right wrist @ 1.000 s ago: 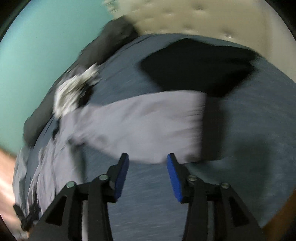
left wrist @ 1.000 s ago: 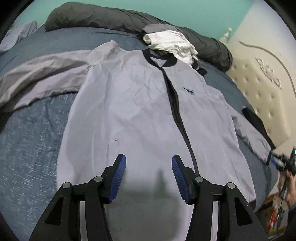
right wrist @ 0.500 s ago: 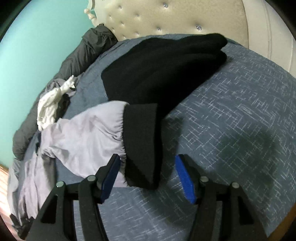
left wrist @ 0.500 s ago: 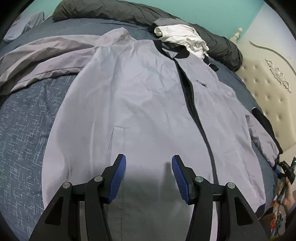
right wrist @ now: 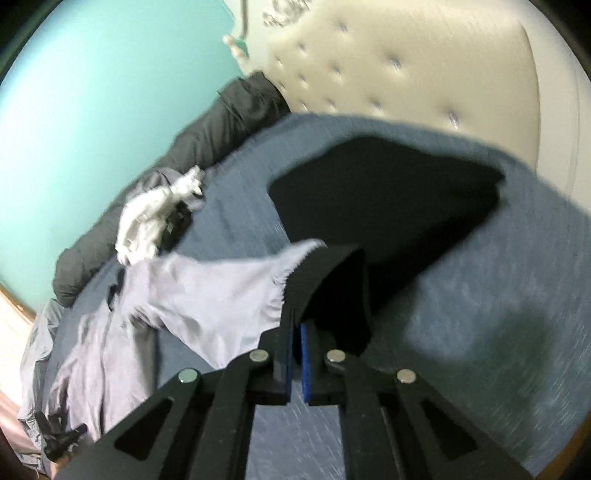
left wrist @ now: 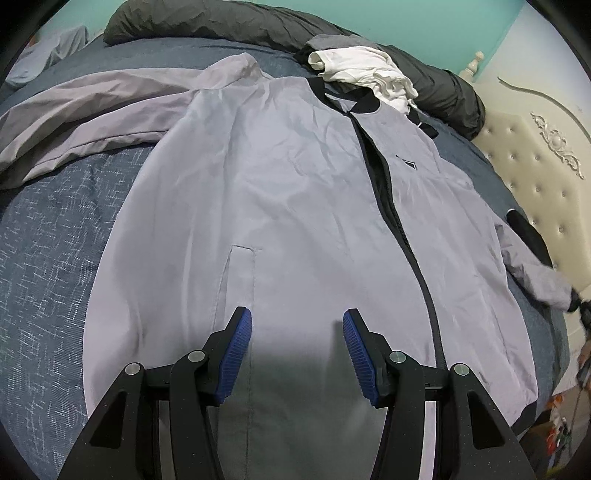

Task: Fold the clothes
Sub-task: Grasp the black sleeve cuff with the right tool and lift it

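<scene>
- The grey jacket (left wrist: 295,206) lies front-up and spread across the blue bedspread (left wrist: 48,258), its dark zip running down the middle and its black collar at the far end.
- One sleeve trails off to the left in the left wrist view, rumpled on the bedspread; the other sleeve (right wrist: 221,295) reaches toward the headboard side.
- Your right gripper (right wrist: 295,332) has its jaws pressed together on the black cuff (right wrist: 325,280) of that sleeve — the cuff stands up off the bed between the blue pads, with the grey fabric hanging away to the left.
- Your left gripper (left wrist: 297,347) hovers over the jacket's lower front, just beside the pocket seam, jaws held partly apart with nothing between them.
- A folded black garment (right wrist: 388,199) rests on the bedspread just behind the cuff.
- White clothing (left wrist: 365,74) sits bunched beside the collar, against a dark grey duvet (left wrist: 221,22).
- The cream tufted headboard (right wrist: 424,62) and a teal wall (right wrist: 92,92) stand behind the bed.
</scene>
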The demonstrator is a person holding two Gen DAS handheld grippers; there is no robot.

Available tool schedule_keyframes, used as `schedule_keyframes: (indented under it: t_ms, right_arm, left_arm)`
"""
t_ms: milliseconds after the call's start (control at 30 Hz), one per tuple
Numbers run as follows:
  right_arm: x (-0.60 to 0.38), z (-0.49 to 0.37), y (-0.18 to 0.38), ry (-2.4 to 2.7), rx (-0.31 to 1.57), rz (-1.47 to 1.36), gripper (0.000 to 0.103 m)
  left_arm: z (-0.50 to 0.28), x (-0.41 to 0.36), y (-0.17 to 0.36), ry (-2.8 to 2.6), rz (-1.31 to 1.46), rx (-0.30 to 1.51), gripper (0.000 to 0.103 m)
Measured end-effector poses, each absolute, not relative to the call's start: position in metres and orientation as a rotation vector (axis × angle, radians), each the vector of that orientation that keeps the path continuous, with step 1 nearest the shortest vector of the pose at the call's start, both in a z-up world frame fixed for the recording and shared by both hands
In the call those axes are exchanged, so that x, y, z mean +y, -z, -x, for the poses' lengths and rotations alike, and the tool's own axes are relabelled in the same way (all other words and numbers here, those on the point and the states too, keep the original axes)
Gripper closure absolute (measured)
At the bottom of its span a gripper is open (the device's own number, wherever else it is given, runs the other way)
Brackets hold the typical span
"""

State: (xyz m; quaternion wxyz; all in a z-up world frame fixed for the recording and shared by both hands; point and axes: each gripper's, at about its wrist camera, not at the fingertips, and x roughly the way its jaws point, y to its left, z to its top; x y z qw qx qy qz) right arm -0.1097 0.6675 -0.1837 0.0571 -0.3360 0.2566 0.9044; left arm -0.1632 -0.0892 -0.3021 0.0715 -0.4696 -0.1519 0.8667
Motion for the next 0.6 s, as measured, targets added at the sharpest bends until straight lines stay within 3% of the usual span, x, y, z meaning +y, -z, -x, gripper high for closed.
schedule_keyframes:
  t_ms: [267, 600]
  right_arm:
    - [0.701, 0.134, 0.105, -2.709, 0.750, 0.896, 0.100]
    - [0.650, 0.172, 0.068, -2.821, 0.663, 0.913, 0.100]
  left_arm:
    - [0.163, -0.089, 0.300, -2.609, 1.396, -0.452, 0.047]
    - [0.159, -0.088, 0.296, -2.596, 1.372, -0.448, 0.047]
